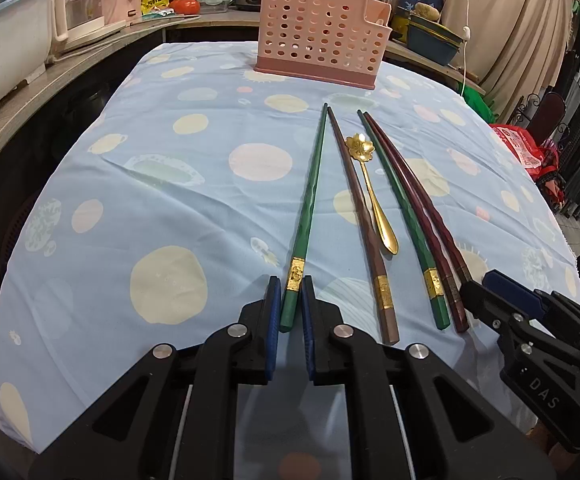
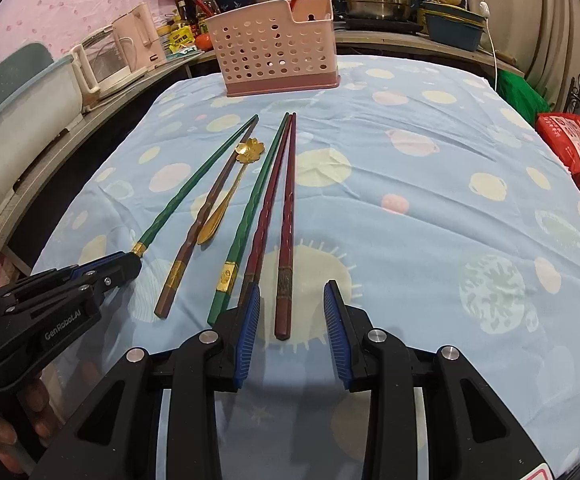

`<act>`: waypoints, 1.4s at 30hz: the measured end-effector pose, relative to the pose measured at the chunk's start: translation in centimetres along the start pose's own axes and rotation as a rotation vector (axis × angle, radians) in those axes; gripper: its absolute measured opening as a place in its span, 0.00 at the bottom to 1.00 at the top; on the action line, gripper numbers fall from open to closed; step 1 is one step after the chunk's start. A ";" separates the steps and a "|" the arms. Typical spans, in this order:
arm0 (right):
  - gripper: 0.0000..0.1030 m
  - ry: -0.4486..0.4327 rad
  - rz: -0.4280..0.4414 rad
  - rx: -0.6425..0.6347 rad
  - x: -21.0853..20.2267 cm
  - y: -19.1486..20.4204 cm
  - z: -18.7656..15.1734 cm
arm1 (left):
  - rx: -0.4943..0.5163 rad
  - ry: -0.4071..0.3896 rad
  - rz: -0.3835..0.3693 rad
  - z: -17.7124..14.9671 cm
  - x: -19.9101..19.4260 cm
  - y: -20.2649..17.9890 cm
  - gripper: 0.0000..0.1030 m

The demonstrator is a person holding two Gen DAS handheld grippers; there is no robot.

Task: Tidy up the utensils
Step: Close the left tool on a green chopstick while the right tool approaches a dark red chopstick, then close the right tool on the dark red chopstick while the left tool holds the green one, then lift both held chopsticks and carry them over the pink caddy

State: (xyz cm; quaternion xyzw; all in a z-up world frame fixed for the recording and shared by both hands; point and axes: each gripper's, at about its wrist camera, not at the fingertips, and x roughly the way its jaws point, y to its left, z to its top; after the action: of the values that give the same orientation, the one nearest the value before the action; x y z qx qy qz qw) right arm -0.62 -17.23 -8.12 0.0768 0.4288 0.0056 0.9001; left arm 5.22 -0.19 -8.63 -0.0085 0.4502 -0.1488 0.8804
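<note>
Left gripper (image 1: 291,292) fingers (image 1: 274,304) straddle green chopstick (image 1: 307,216).

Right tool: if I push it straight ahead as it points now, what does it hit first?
The dark red chopstick, whose near end already lies between the open fingers of the right tool. Height above the cloth is unclear, so it might pass over it.

Five long chopsticks lie on the cloth, mid-frame: two green ones with gold bands, (image 2: 194,186) and (image 2: 250,216); one brown with a gold band (image 2: 206,216); two dark red, (image 2: 266,208) and (image 2: 287,224). Among them lies one gold flower-shaped spoon (image 2: 230,190). One pink perforated plastic basket (image 2: 274,48) stands at upper centre.
</note>
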 end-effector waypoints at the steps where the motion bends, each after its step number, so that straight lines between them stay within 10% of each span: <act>1: 0.30 0.000 0.000 -0.002 0.1 0.1 0.1 | -0.001 0.000 -0.001 0.0 0.0 0.0 0.10; 9: 0.08 -0.001 -0.004 -0.033 0.5 0.4 0.2 | 0.000 0.001 -0.001 0.0 0.0 0.0 0.10; 28: 0.07 -0.080 0.042 0.031 -4.8 -1.3 0.1 | -0.019 0.003 -0.055 -0.6 -2.4 -0.3 0.07; 42: 0.07 -0.246 0.086 0.069 -11.5 -2.0 3.0 | -0.039 -0.135 -0.105 2.2 -9.4 -0.2 0.07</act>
State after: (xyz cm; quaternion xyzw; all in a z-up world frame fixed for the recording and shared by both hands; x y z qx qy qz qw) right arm -5.63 -20.52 2.31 0.1260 0.3114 0.0202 0.9417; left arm 1.69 1.87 0.16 -0.0594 0.3917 -0.1848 0.8994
